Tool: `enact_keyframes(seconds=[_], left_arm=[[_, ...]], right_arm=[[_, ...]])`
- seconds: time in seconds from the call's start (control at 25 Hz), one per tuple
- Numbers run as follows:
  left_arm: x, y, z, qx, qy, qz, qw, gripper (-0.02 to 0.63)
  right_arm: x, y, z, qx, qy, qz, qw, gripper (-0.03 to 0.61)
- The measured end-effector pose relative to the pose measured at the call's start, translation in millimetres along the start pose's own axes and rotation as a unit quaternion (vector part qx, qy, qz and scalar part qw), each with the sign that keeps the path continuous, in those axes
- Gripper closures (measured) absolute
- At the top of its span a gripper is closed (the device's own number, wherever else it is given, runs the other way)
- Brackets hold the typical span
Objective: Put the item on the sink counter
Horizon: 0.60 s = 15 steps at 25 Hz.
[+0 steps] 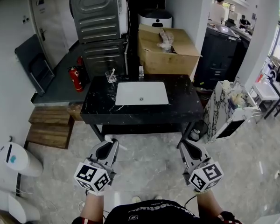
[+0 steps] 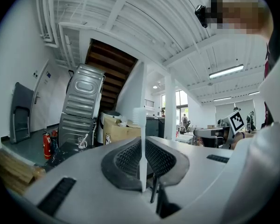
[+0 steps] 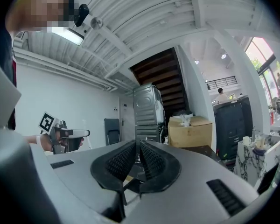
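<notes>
A white toothbrush (image 2: 142, 143) stands upright between the pads of my left gripper (image 2: 143, 171), which is shut on its handle, bristle head uppermost. In the head view the left gripper (image 1: 108, 147) hangs over the floor in front of the black marble sink counter (image 1: 98, 107), with the brush's white end (image 1: 122, 147) poking out to the side. My right gripper (image 1: 186, 148) is level with it on the right, also short of the counter. Its jaws (image 3: 136, 160) are shut with nothing between them. The counter holds a white basin (image 1: 141, 93).
A glass with a toothbrush in it (image 1: 111, 76) and a small bottle (image 1: 141, 71) stand at the counter's back edge. Behind are a cardboard box (image 1: 168, 50) and a metal appliance (image 1: 95, 27). A fire extinguisher (image 1: 75, 78) and wooden steps (image 1: 49, 125) lie left, a marble-patterned cabinet (image 1: 226, 108) right.
</notes>
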State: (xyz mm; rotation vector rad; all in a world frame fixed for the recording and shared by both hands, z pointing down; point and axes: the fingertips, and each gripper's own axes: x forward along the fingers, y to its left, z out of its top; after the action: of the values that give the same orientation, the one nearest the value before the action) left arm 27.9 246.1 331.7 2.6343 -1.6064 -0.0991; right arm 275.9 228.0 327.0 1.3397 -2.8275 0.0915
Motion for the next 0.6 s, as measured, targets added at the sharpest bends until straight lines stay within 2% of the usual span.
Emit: enact_keyframes(seconds=[0.44, 0.6], left_arm=[[-22.0, 61.5, -7.2, -0.008, -0.001, -0.003, 1.0, 0.581], [-19.2, 79.8, -12.4, -0.013, 0.0, -0.002, 0.9999, 0.581]], right_arm=[[48.0, 52.1, -10.9, -0.003, 0.009, 0.011, 1.0, 0.537], [65.7, 57.3, -18.1, -0.008, 0.025, 0.016, 1.0, 0.537]])
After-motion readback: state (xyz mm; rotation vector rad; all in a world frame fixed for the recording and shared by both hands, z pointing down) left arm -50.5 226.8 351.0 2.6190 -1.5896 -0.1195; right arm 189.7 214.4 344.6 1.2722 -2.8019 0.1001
